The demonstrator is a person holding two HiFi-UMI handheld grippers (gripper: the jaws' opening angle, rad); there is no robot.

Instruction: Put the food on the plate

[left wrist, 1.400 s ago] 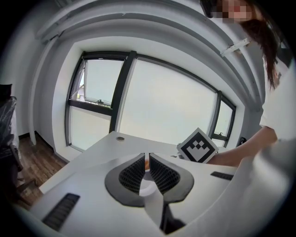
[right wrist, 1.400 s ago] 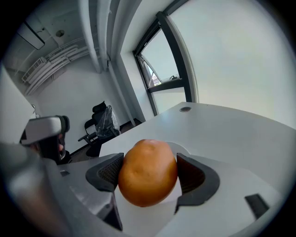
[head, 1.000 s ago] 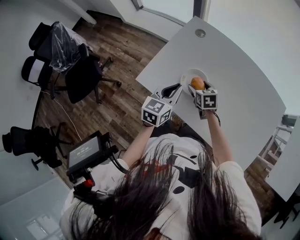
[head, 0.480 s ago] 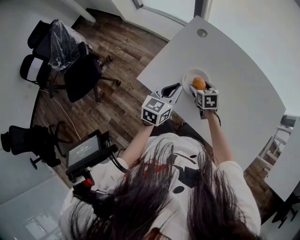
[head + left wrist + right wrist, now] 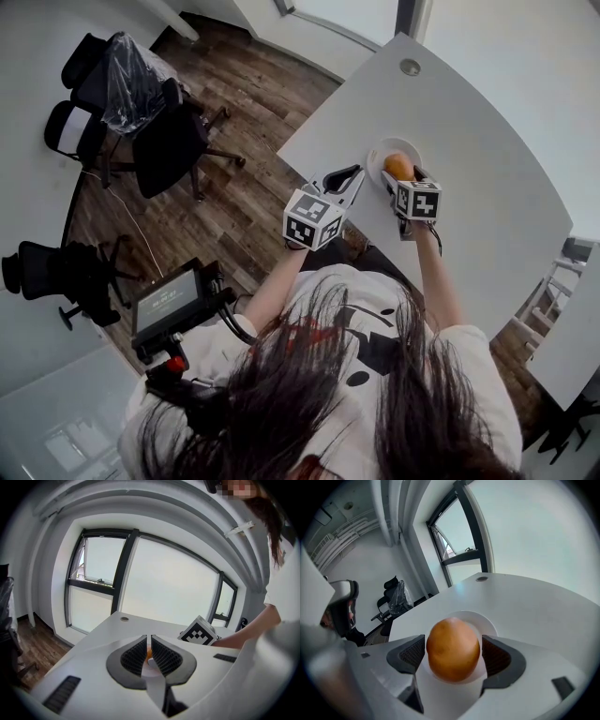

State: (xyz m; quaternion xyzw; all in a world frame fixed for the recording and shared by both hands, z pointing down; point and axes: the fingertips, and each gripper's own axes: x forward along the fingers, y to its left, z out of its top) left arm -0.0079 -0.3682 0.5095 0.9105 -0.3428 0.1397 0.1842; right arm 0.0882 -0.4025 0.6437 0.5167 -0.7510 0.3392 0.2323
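Observation:
A round orange-brown piece of food (image 5: 453, 648) sits between the pads (image 5: 411, 654) of my right gripper (image 5: 453, 652), which is shut on it. The food hangs just over a small white plate (image 5: 486, 621). In the head view the plate (image 5: 375, 156) lies near the front edge of the white table (image 5: 469, 141), with the food (image 5: 398, 166) and the right gripper (image 5: 401, 174) above it. My left gripper (image 5: 353, 173) hovers just left of the plate, at the table's edge. In its own view the left gripper (image 5: 149, 642) is shut and holds nothing.
A round cable grommet (image 5: 409, 67) sits far back on the table. Left of the table is wooden floor with black office chairs (image 5: 169, 141), one under a plastic cover (image 5: 131, 80). A device with a screen (image 5: 169, 305) hangs at the person's left side.
Both grippers have hardly moved. The right gripper with the food has edged slightly farther over the plate.

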